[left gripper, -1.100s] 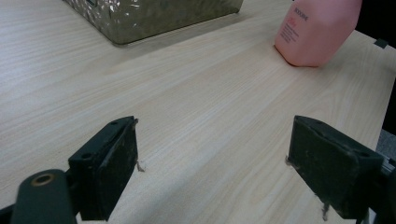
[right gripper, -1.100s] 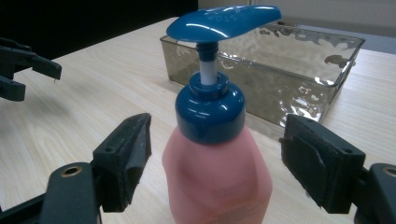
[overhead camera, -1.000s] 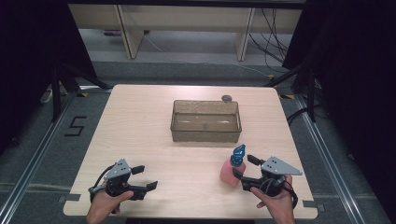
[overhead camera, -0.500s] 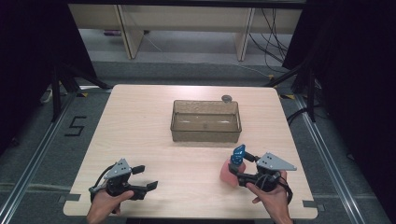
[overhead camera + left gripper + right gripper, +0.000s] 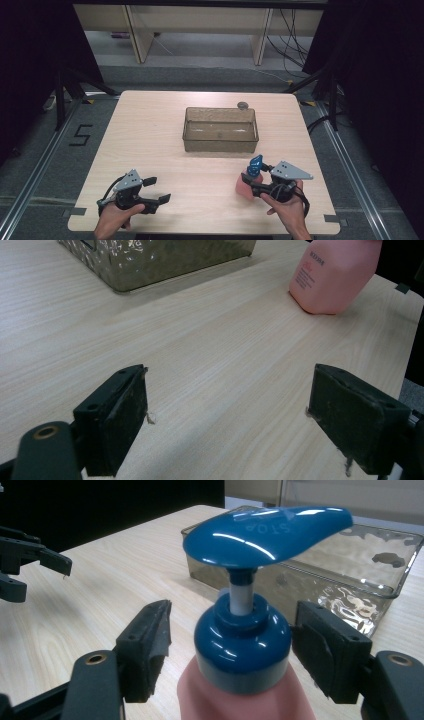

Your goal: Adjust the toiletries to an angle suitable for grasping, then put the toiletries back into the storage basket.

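Note:
A pink pump bottle [image 5: 243, 189] with a blue pump head [image 5: 255, 164] stands upright on the wooden table [image 5: 150, 140], near the front right. My right gripper [image 5: 248, 185] is open, one jaw on each side of the bottle's blue collar [image 5: 242, 645]; a gap shows at the left jaw. The pump head [image 5: 265, 532] juts out above the jaws. My left gripper [image 5: 157, 190] rests low over the table at the front left, open with only bare wood between its fingers [image 5: 117, 410]. The bottle [image 5: 332, 277] stands far off to its right.
A clear rectangular bin [image 5: 220, 130] sits mid-table, behind the bottle, and looks empty. A small dark round object [image 5: 243, 105] lies just beyond its far right corner. The table's front edge runs close to both hands. My left gripper [image 5: 35, 577] shows far off in the right gripper view.
My right gripper has edged left toward the bottle, so its jaws now flank the collar. The bottle and the left gripper have stayed put.

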Demonstrator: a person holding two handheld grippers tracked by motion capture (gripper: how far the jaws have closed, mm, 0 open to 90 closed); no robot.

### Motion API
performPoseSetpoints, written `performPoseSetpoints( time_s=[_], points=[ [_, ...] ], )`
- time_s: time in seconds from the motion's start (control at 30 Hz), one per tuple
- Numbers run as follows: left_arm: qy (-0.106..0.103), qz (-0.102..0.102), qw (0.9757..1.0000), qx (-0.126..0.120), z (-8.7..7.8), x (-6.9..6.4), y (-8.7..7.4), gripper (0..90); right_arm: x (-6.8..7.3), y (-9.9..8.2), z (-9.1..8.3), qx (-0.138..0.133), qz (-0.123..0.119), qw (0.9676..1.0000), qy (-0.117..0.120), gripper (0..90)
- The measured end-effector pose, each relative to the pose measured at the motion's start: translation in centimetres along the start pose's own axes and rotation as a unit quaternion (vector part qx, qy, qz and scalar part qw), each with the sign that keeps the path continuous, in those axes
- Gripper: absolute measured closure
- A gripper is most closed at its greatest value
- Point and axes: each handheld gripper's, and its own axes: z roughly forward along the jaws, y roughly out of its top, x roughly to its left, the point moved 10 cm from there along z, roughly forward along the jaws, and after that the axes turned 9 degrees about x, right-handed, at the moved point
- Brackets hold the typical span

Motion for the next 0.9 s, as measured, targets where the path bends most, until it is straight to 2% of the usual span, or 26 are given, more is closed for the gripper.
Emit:
performPoseSetpoints(
  time_s=[0.07, 0.17, 0.2, 0.23, 0.27, 0.33, 0.47, 0.5, 0.53, 0.57, 0.63, 0.67, 0.7, 0.9],
  points=[
    [0.001, -0.001, 1.0, 0.002, 0.01, 0.01, -0.03, 15.3, -0.12, 0.0, 0.03, 0.002, -0.009, 0.9999, -0.007, 34.0],
    [0.0, 0.001, 1.0, 0.001, 0.03, -0.04, -0.04, 15.3, -0.08, -0.01, 0.14, 0.003, -0.007, 0.9999, -0.008, 34.3],
    [-0.002, -0.002, 1.0, -0.002, 0.03, -0.12, 0.01, 15.3, 0.23, -0.04, 0.28, 0.005, 0.008, 1.0, -0.001, 34.7],
    [-0.002, -0.002, 1.0, -0.002, 0.03, -0.12, 0.01, 15.3, 0.23, -0.04, 0.28, 0.005, 0.008, 1.0, -0.001, 34.7],
    [0.0, -0.002, 1.0, 0.0, -0.04, -0.06, -0.03, 15.3, -0.13, 0.09, 0.4, 0.002, -0.012, 0.9999, -0.01, 35.5],
    [-0.003, -0.005, 1.0, -0.005, -0.03, -0.13, 0.08, 15.3, 0.07, 0.0, 0.52, 0.007, -0.007, 0.9999, -0.005, 35.8],
    [-0.001, -0.003, 1.0, -0.004, -0.04, -0.05, 0.1, 15.3, -0.08, 0.09, 0.57, 0.006, -0.015, 0.9998, -0.008, 37.1],
    [0.006, -0.002, 1.0, 0.004, -0.14, 0.08, -0.05, 15.3, 0.08, 0.12, 0.68, 0.002, -0.005, 1.0, -0.002, 37.4],
    [0.005, -0.004, 1.0, 0.002, -0.09, 0.04, -0.05, 15.3, 0.17, -0.04, 0.61, 0.009, 0.005, 0.9999, 0.001, 38.3],
    [0.005, -0.004, 1.0, 0.002, -0.09, 0.04, -0.05, 15.3, 0.17, -0.04, 0.61, 0.009, 0.005, 0.9999, 0.001, 38.3],
    [-0.001, -0.001, 1.0, 0.001, -0.01, -0.03, -0.1, 15.3, 0.25, 0.02, 0.75, 0.005, 0.006, 0.9999, 0.006, 40.2],
    [-0.003, 0.0, 1.0, -0.001, -0.01, -0.17, -0.06, 15.3, 0.05, -0.11, 0.74, 0.012, -0.005, 0.9999, -0.001, 41.7],
    [0.003, 0.001, 1.0, 0.004, -0.14, -0.09, -0.14, 15.3, -0.07, -0.02, 0.8, 0.008, -0.012, 0.9999, -0.004, 42.5],
    [0.003, -0.003, 1.0, -0.009, -0.2, -0.14, 0.35, 15.3, -0.04, -0.05, 0.81, 0.004, 0.003, 1.0, 0.006, 51.8]
  ],
)
